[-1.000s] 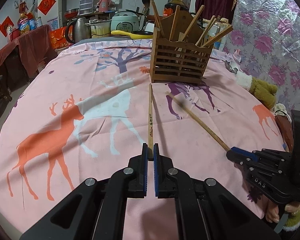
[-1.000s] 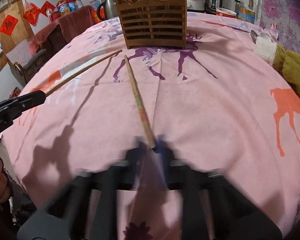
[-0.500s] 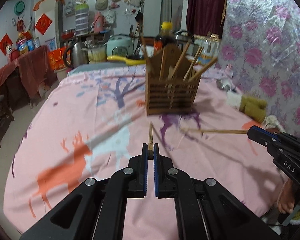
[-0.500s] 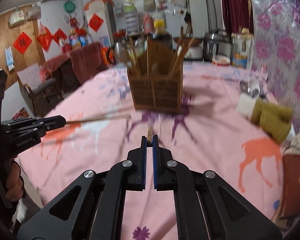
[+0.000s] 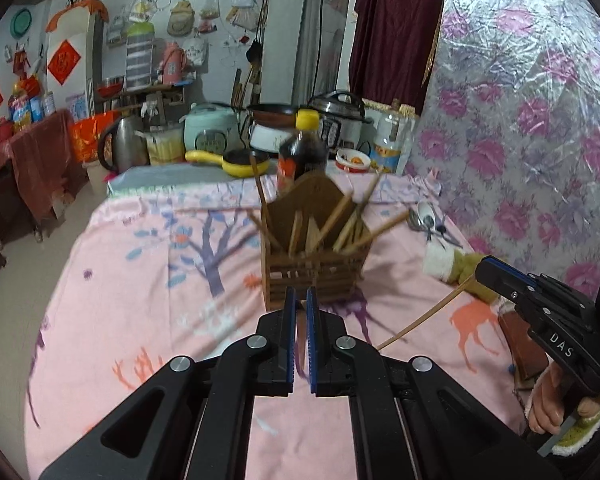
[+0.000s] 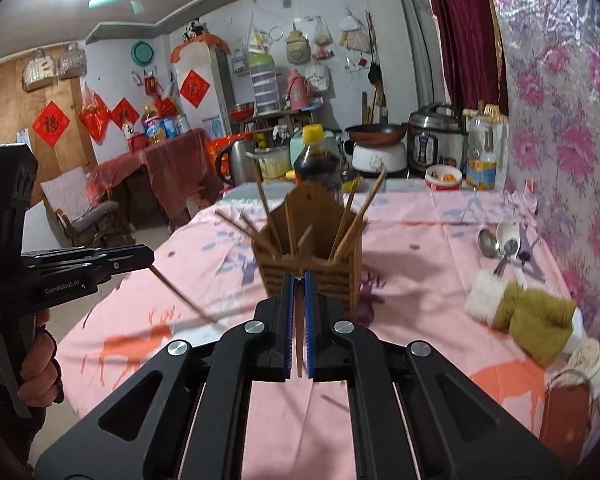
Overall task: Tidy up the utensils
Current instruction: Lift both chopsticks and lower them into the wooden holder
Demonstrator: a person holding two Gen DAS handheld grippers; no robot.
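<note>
A slatted wooden holder (image 5: pixel 320 274) with several chopsticks in it stands mid-table, just beyond both grippers. My left gripper (image 5: pixel 300 295) is shut on one chopstick (image 6: pixel 184 296). In the right wrist view that stick slants down from the left gripper's tip (image 6: pixel 150 259), clear of the cloth. My right gripper (image 6: pixel 298 279) is shut on a second chopstick (image 6: pixel 298 340), seen upright between its blue pads. In the left wrist view this stick (image 5: pixel 424 316) hangs down and to the left from the right gripper (image 5: pixel 481 269). Both grippers are raised above the table, in front of the holder (image 6: pixel 340 280).
A pink deer-print tablecloth (image 5: pixel 148 288) covers the table. A dark sauce bottle (image 5: pixel 302 152) stands behind the holder. Spoons (image 6: pixel 500 244) and a green and white soft thing (image 6: pixel 528 304) lie on the right. Cookers, a kettle and a yellow pan crowd the far edge.
Both grippers have risen from the cloth, each lifting its chopstick off the table. The sticks now hang in the air, and the holder sits lower in both views.
</note>
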